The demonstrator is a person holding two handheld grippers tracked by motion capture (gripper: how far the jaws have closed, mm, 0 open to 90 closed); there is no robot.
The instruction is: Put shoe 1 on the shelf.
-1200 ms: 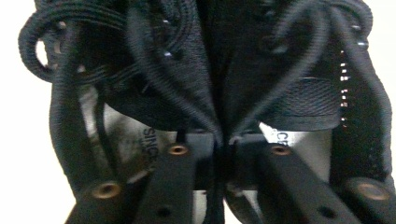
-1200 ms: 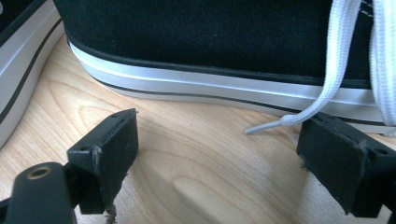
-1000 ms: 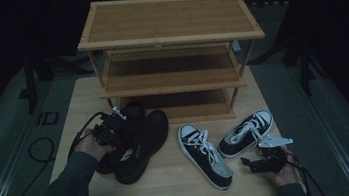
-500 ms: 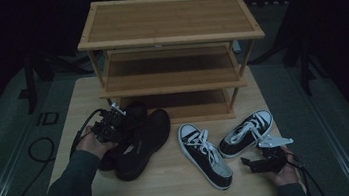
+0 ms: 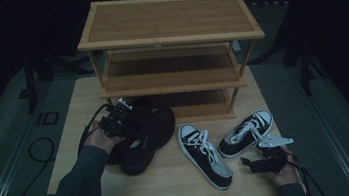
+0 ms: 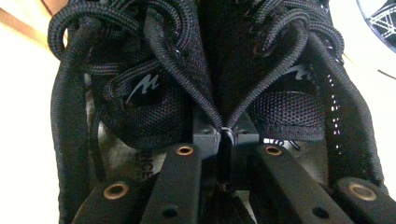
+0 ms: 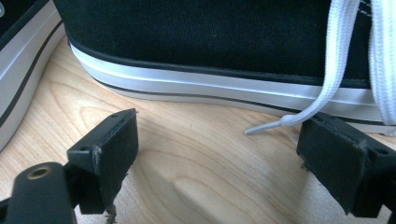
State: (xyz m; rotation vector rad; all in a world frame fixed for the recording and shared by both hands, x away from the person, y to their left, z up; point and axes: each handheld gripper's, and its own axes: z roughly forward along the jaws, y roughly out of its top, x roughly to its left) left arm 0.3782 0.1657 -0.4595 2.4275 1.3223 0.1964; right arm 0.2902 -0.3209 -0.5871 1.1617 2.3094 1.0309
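Observation:
A pair of black lace-up shoes [image 5: 149, 134] lies side by side at the table's left, toes toward the person. My left gripper [image 5: 114, 119] is shut on the two shoes' inner collars [image 6: 224, 135], pinching the left shoe [image 6: 140, 93] and the right shoe [image 6: 289, 93] together. At the right lie two black-and-white sneakers, one [image 5: 204, 154] in the middle and one [image 5: 247, 132] farther right. My right gripper [image 5: 263, 160] rests low on the table in front of that sneaker [image 7: 210, 37], open [image 7: 229, 158], with only a white lace end [image 7: 280, 122] lying between its jaws.
A three-tier wooden shoe rack [image 5: 168, 23] stands at the back of the wooden table [image 5: 164, 195], its shelves bare. The second sneaker's sole [image 7: 18, 42] is at the left of the right gripper view. Cables trail off the table's left onto the dark floor.
My left gripper and the black pair have shifted slightly toward the rack. The right gripper and the sneakers have stayed put.

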